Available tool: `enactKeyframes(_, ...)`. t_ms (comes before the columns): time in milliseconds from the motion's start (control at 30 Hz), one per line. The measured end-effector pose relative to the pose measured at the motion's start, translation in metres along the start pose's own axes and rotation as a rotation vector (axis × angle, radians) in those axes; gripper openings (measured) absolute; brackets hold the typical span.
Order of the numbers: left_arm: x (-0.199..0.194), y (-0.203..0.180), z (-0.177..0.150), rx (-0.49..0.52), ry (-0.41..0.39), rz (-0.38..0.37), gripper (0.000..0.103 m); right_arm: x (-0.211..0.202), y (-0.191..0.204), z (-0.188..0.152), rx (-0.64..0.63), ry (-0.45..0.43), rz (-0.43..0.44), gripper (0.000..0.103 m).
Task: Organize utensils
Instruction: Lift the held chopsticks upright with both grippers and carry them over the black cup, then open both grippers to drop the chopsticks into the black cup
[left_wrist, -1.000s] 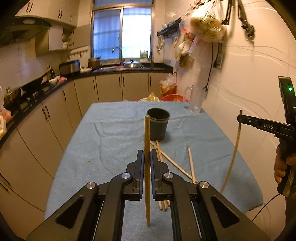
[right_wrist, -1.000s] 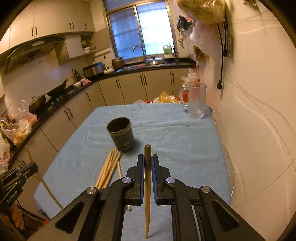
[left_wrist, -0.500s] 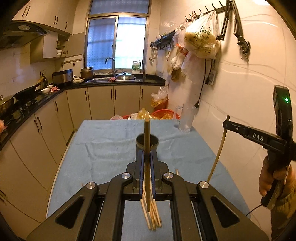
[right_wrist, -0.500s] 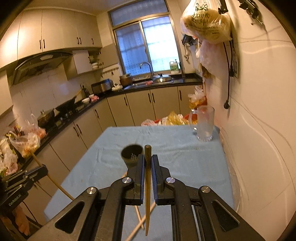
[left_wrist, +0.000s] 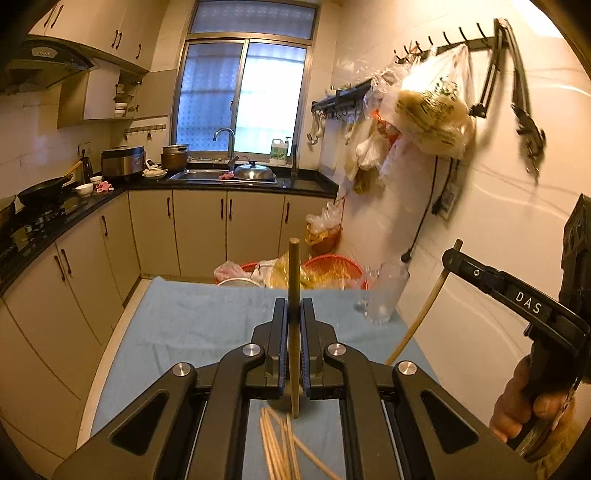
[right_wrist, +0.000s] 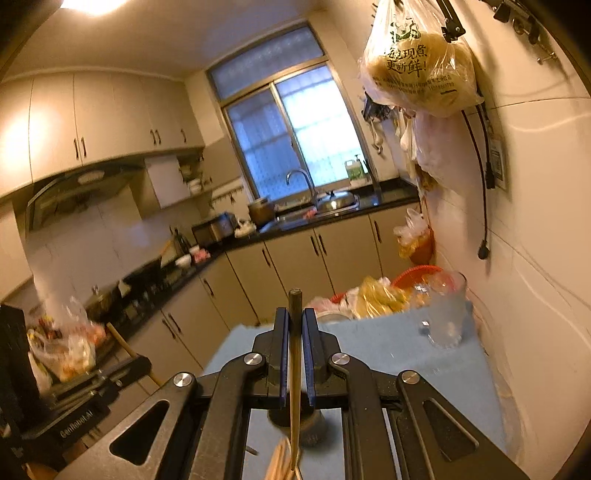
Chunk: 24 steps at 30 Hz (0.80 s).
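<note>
My left gripper (left_wrist: 294, 314) is shut on a wooden chopstick (left_wrist: 294, 280) held upright, raised above the blue-clothed table (left_wrist: 192, 325). My right gripper (right_wrist: 294, 317) is shut on another chopstick (right_wrist: 294, 369), also upright. The right gripper shows at the right of the left wrist view (left_wrist: 458, 258), its chopstick (left_wrist: 421, 321) slanting down. The dark utensil cup (right_wrist: 314, 424) sits below the right gripper, mostly hidden by the jaws. Several loose chopsticks (left_wrist: 280, 446) lie on the cloth under the left gripper.
A clear glass mug (left_wrist: 384, 295) stands at the table's far right corner, also in the right wrist view (right_wrist: 447, 314). Red baskets with bags (left_wrist: 325, 269) sit beyond the far edge. The tiled wall (left_wrist: 498, 229) runs along the right. Counters (left_wrist: 48, 218) line the left.
Both grippers have risen and tilted upward with their chopsticks. The cup has slid down out of the left view and sits low behind the right jaws.
</note>
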<state>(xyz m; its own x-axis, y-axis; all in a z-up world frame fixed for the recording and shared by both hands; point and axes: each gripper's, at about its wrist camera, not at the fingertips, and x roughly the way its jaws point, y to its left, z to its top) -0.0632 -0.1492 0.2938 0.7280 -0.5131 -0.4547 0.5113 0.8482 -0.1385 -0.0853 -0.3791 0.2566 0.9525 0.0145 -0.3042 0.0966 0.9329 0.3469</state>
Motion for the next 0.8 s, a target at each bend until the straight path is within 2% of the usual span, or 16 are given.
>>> enactKeyframes(167, 0.035, 0.001, 0.018, -0.009, -0.010, 0.006, 0.006, 0.032, -0.008, 0.016, 0.064, -0.048, 0.006, 0.008)
enactKeyframes(267, 0.061, 0.002, 0.017, -0.003, 0.011, 0.020, 0.006, 0.060, -0.011, 0.014, 0.068, -0.040, -0.010, 0.008)
enactKeyframes(500, 0.124, 0.015, -0.010, -0.014, 0.150, 0.039, 0.006, 0.120, -0.019, -0.023, 0.045, 0.120, -0.037, 0.008)
enactKeyframes(633, 0.149, 0.021, -0.027, -0.018, 0.211, 0.059, 0.006, 0.150, -0.034, -0.048, 0.077, 0.216, -0.045, 0.008)
enactKeyframes(800, 0.156, 0.028, -0.038, -0.017, 0.231, 0.075, 0.006, 0.163, -0.050, -0.061, 0.115, 0.252, -0.048, 0.008)
